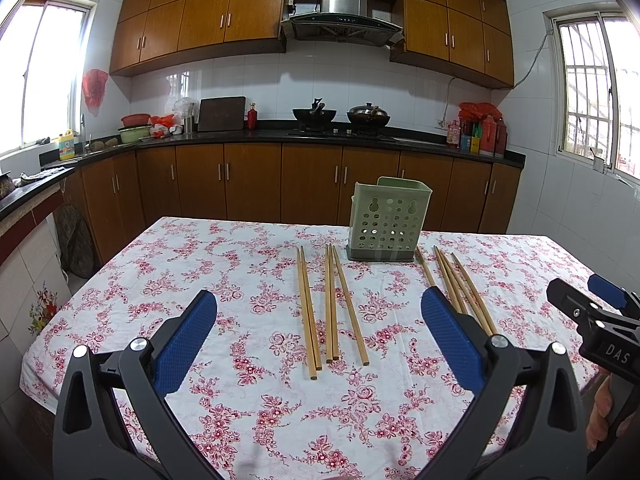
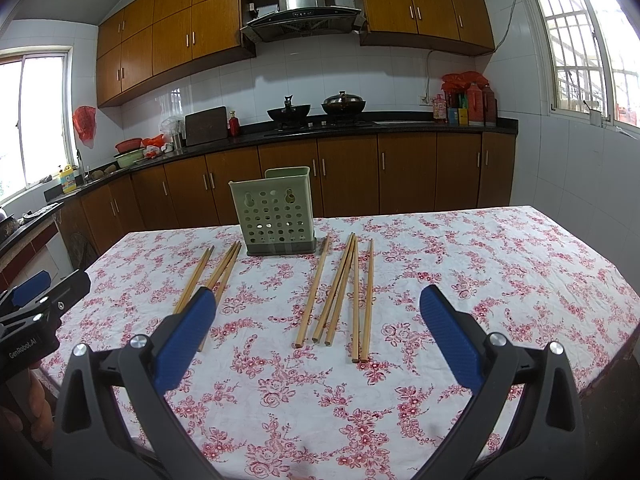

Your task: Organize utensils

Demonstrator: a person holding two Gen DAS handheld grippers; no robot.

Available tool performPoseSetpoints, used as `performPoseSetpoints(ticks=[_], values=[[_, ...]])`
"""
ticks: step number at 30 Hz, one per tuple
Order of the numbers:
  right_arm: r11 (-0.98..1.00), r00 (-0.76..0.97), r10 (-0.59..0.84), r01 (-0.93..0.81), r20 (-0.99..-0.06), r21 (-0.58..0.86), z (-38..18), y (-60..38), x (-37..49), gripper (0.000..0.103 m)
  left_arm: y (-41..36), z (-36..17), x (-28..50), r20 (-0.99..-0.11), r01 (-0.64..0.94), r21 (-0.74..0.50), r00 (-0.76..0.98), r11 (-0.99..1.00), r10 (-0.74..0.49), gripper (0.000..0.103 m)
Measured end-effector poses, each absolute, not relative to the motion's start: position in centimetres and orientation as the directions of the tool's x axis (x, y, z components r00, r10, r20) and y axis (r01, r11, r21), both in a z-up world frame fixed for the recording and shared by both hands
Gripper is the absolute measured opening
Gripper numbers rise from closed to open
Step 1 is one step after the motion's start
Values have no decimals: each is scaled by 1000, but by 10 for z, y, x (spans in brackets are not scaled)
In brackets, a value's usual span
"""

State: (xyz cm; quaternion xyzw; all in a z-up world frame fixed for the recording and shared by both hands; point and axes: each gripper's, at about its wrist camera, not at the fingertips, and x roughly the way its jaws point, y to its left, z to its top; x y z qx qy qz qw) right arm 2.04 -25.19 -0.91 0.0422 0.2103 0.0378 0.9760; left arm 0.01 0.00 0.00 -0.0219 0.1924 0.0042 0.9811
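A pale green perforated utensil holder stands upright on the floral-cloth table; it also shows in the right wrist view. Several wooden chopsticks lie flat in two groups: a left group and a right group. My left gripper is open and empty above the near table, in line with the left group. My right gripper is open and empty, hovering before the right group. Each gripper shows at the other view's edge: right gripper, left gripper.
Beyond the table runs a kitchen counter with woks on a stove, bottles and bowls. Wooden cabinets line the wall. The table's near edge is close below the grippers.
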Motion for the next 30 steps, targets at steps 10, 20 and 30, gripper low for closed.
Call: performPoseSetpoints(ticks=[10,20,30], values=[[993,909,92,-56,-407,99,-9,-252,20,99,0,0,0,-378,-17,-41,926,999,0,101],[994,909,92,-56,-407,99,-9,-252,20,99,-1,-1,-3,-378,-17,-41,926,999,1,101],[993,909,92,-56,-407,100,-10,-252,21,99,-1,-1,-5,-378,-17,-42,926,999,0,101]])
